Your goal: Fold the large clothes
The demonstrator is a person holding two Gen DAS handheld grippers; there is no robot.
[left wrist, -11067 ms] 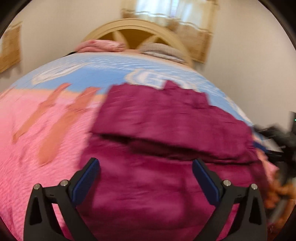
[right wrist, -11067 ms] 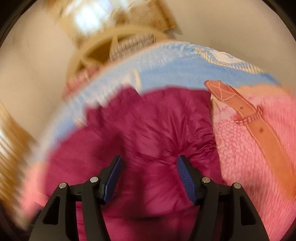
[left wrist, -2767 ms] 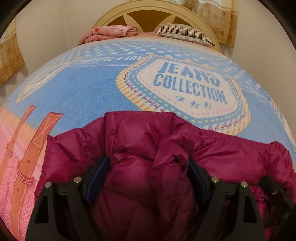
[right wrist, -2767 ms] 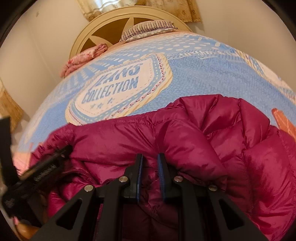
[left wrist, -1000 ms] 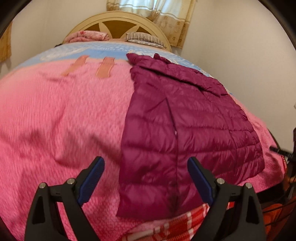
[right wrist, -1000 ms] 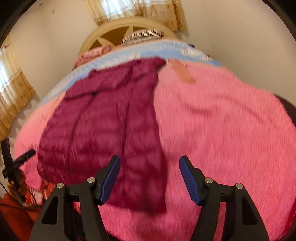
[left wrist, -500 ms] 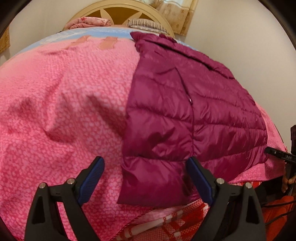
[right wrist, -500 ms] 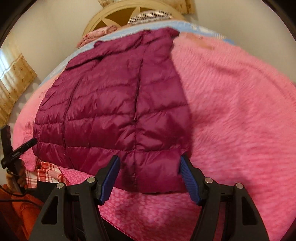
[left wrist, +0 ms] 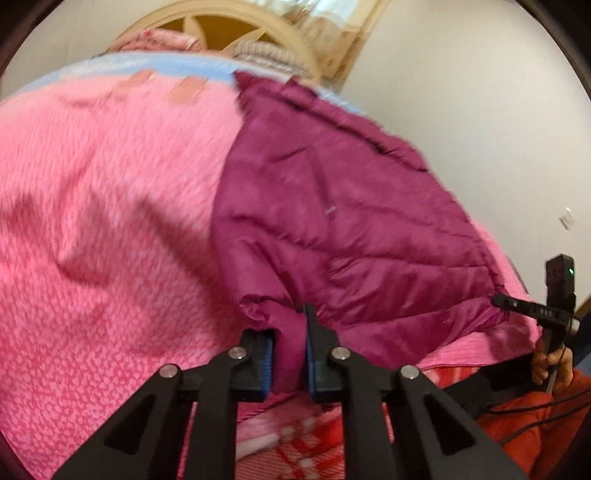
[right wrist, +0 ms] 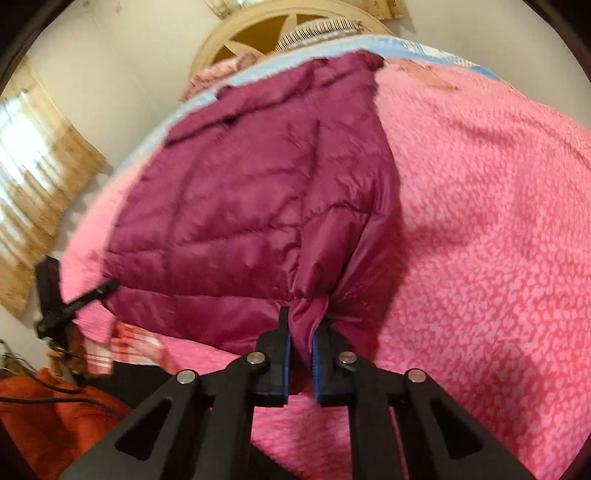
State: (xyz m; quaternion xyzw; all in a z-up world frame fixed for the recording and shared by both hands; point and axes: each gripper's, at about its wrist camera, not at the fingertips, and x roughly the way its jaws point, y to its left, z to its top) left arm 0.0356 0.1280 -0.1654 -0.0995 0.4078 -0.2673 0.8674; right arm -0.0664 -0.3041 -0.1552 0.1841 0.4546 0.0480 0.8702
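Maroon quilted puffer jacket [left wrist: 332, 221] spread lengthwise on the bed [left wrist: 92, 221], collar toward the headboard [left wrist: 221, 26], hem at the foot edge nearest the cameras. Narrowed already to a long panel, sides apparently tucked in, zip line running down the middle. Shell glossy and smooth, stitched into horizontal padded channels; likely light, springy with trapped air and slippery under the pads, so apt to balloon and slide out of a crease unless pressed flat. Best held where held now: at the two hem corners, where the bunched, gathered edge gives a thick fold to bite. Left claw [left wrist: 289, 354] closed on the hem corner farther from the wall, fabric puckered between blue ribbed pads. Right claw [right wrist: 301, 354] likewise clamped on the other hem corner, a pinched tuft of shell rising between the pads; same jacket [right wrist: 251, 192] in that view. Probable step in hand: lifting the hem to carry it toward the collar for a crosswise fold. Beneath the jacket, a pink knobbly bedspread, soft and textured, turning blue near the headboard. Headboard pale wood, arched, with spoke cut-outs; striped pillow [right wrist: 317, 35] and folded pink cloth [left wrist: 155, 38] against it. Beyond the foot edge, red checked fabric [left wrist: 295, 443].
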